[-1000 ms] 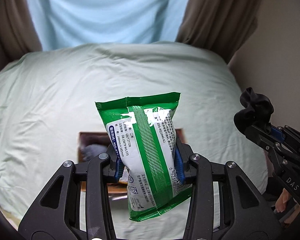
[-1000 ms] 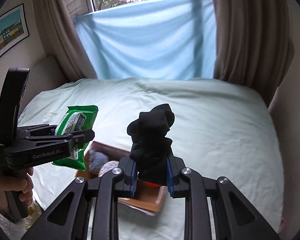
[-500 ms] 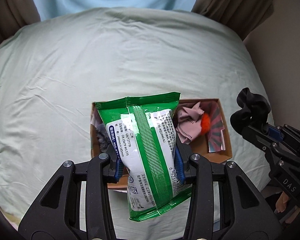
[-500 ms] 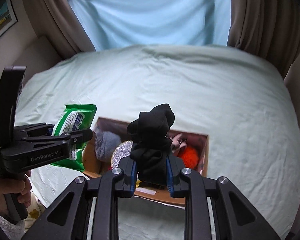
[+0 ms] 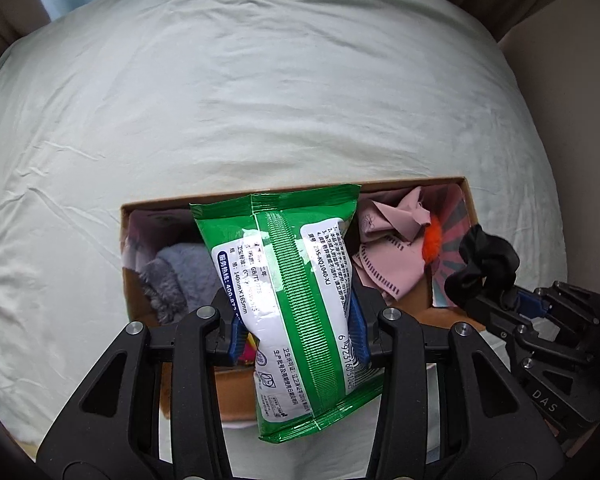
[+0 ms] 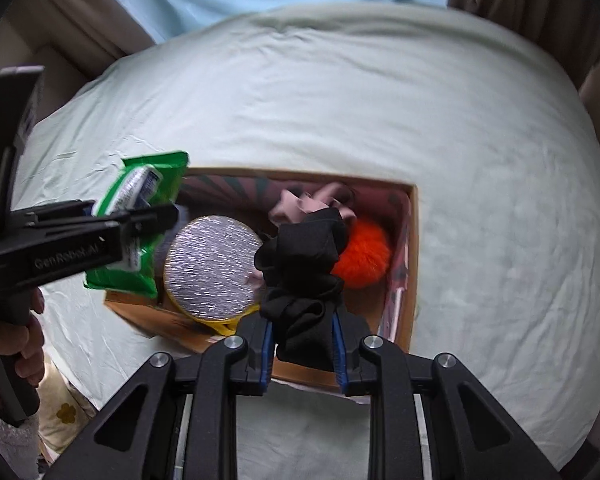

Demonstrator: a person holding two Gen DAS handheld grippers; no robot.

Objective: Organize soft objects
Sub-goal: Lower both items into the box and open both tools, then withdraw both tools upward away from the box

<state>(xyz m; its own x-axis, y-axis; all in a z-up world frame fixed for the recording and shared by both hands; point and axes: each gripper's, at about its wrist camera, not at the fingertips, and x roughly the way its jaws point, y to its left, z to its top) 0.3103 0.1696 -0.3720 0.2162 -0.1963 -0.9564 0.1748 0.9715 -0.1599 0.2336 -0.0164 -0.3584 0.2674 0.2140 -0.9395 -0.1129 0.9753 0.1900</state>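
Hover over the open brown cardboard box point(image 5: 470, 196), centre frame on pale green bedding point(image 5: 260, 100). Left gripper point(image 5: 296, 332) clamped on crinkly green wipes packet point(image 5: 296, 280); right gripper point(image 6: 302, 354) pinching bunched black fabric point(image 6: 300, 264). Best lowered into gaps beside grey fleece point(image 5: 176, 276) and orange pompom point(image 6: 364, 256) before letting go.

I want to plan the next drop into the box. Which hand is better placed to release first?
Probably the right gripper: its black cloth hangs over the cardboard box, while the green pack sits at the box's left edge.
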